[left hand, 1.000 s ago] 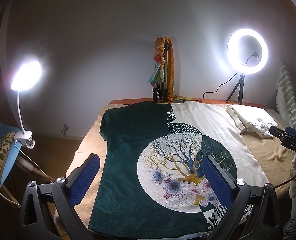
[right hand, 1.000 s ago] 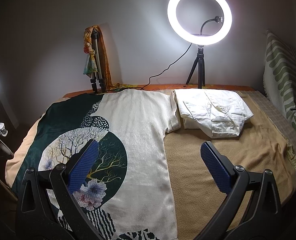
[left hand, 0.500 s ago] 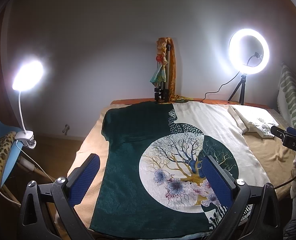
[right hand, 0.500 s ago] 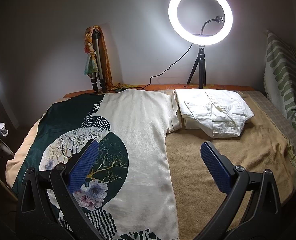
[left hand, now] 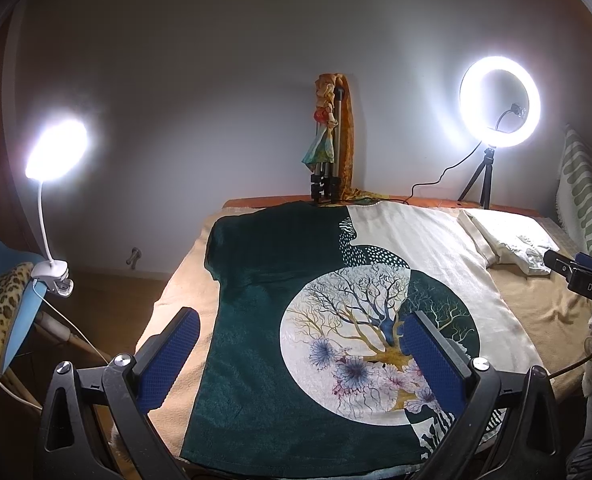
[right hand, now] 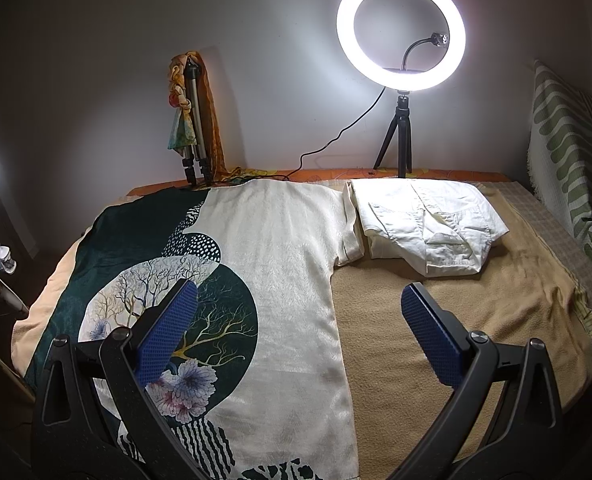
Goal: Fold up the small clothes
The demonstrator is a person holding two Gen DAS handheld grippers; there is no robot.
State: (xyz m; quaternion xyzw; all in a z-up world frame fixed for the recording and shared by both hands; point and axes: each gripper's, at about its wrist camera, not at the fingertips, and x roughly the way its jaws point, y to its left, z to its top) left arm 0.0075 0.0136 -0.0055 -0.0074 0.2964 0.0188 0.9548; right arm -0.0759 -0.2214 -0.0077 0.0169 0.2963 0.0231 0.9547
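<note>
Green-and-cream shirt (left hand: 328,320) lies flat beneath both tools, left tool (left hand: 300,344) and right tool (right hand: 300,320) gaping wide, empty.

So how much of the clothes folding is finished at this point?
One piece looks done: a white garment lies folded at the far right of the tan blanket. The printed T-shirt is spread flat, not yet folded. Nothing is in hand: the left gripper and right gripper hover open above it. That whole shirt remains to be folded.
</note>
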